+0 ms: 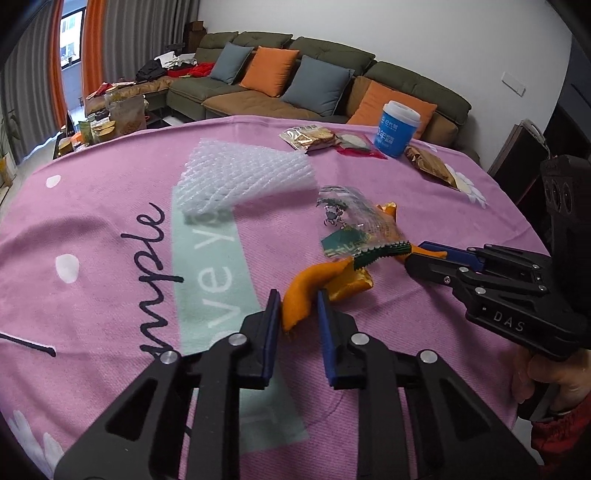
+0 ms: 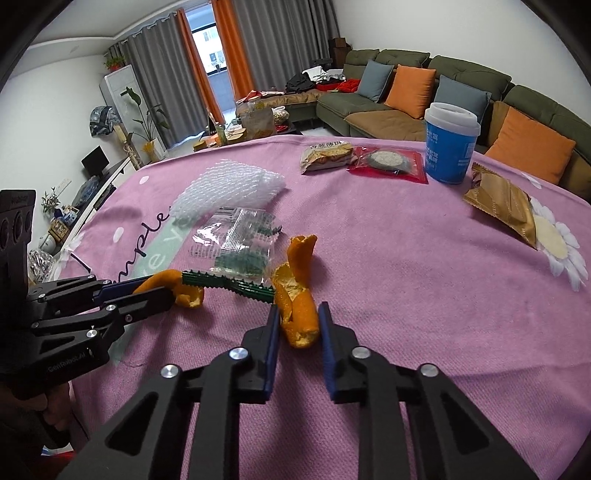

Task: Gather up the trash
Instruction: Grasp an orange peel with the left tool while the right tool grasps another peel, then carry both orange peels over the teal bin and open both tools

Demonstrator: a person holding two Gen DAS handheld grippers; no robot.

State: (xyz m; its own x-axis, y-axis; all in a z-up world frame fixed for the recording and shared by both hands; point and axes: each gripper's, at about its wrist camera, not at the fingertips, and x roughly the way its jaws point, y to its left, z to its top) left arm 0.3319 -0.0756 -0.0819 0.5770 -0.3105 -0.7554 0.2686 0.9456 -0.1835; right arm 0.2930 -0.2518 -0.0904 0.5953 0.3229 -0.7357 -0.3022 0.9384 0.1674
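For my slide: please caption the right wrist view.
Right gripper closes on orange peel on the pink tablecloth.

Olive-green sofa point(image 2: 424, 92) against a white wall point(image 1: 406, 33), strewn with orange and grey cushions point(image 2: 410, 90). Left of the sofa, grey and orange curtains point(image 2: 255, 51) flanking a bright window point(image 2: 212, 48).

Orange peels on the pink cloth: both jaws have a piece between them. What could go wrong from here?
1. The clear wrapper with its green serrated edge lies over both peels, so lifting may drag it along or flick it aside.
2. The left gripper pinches its peel near one end; the curled strip could tear or slip out.
3. The right gripper holds only the lower part of its tall peel, and its jaws sit low enough to snag the pink cloth.
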